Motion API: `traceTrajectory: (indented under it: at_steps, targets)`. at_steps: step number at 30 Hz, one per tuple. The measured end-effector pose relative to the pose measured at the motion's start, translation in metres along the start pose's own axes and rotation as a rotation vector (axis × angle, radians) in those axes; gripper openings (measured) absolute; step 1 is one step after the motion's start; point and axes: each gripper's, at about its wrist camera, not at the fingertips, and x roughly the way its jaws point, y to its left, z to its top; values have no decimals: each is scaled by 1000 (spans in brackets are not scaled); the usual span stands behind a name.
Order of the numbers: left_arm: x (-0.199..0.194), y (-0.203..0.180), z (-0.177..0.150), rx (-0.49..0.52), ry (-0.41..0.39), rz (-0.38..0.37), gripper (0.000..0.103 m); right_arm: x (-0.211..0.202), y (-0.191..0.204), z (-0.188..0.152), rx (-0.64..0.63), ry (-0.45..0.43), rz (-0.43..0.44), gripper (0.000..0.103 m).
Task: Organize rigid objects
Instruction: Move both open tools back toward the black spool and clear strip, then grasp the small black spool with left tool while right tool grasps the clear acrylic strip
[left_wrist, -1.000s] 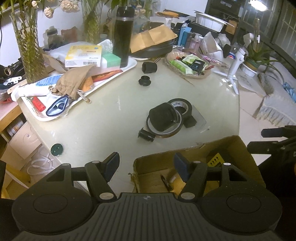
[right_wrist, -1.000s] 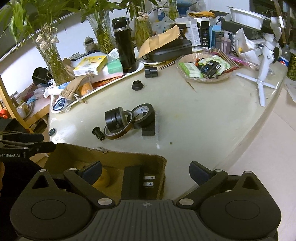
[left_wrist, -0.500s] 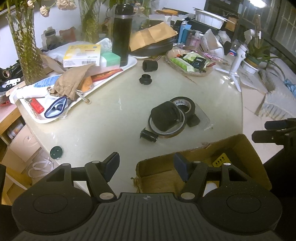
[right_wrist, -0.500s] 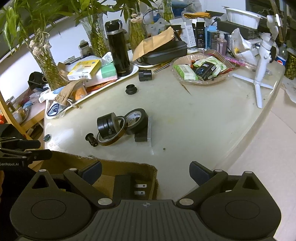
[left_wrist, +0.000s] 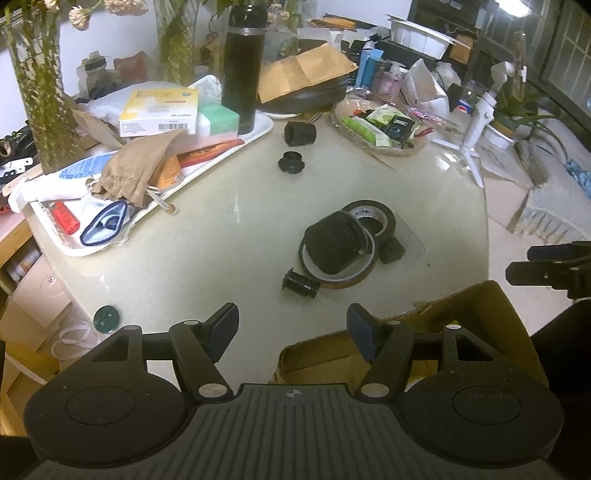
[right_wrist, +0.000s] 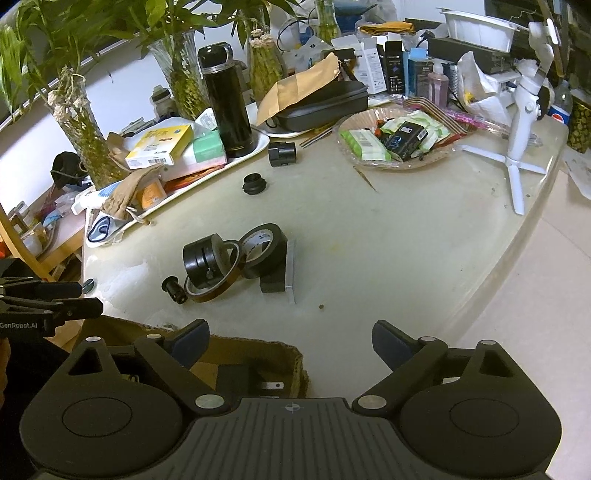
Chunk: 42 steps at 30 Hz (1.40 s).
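Observation:
A heap of rigid parts lies mid-table: a black cylinder (left_wrist: 334, 243) inside an amber tape ring (left_wrist: 338, 275), a black tape roll (left_wrist: 373, 218), a small black block (left_wrist: 391, 253) and a black spool (left_wrist: 299, 284). Farther back sit a black cap (left_wrist: 291, 162) and a short black tube (left_wrist: 300, 133). My left gripper (left_wrist: 291, 328) is open and empty, over the table edge beside the cardboard box (left_wrist: 480, 314). My right gripper (right_wrist: 290, 338) hangs over the box's corner (right_wrist: 258, 350), its jaws closing slightly with nothing between them. A black plug (right_wrist: 240, 380) lies in the box.
A white tray (left_wrist: 229, 155) with boxes, a brown pouch and a black flask (left_wrist: 242, 66) fills the back left. A wicker plate of packets (right_wrist: 399, 140) and a white tripod (right_wrist: 517, 147) stand at the back right. The table edge curves away on the right.
The right gripper's jaws have narrowed a little and it has crept forward, so the box sits lower in its view. The left view has barely shifted.

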Motion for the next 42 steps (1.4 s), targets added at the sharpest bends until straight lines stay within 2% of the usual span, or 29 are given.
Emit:
traceTrajectory:
  at_steps: [4,9,26,35,42]
  targets:
    - [7,0,5,20,10,-16,64,3,-1,3,-4,2,2,94]
    - [19,0,10,71,41,-30,64,9,-3,8,-13,8,10,86]
    - [66,0,30,160,109,-77,64,26,-14,17,9,19,7,86]
    - [102,2,34,261,191,-87,63,28,-21,18,31,18,5,86]
    - [113,1,35,311,201,-107,63,32,-25,18,39,24,5,86]
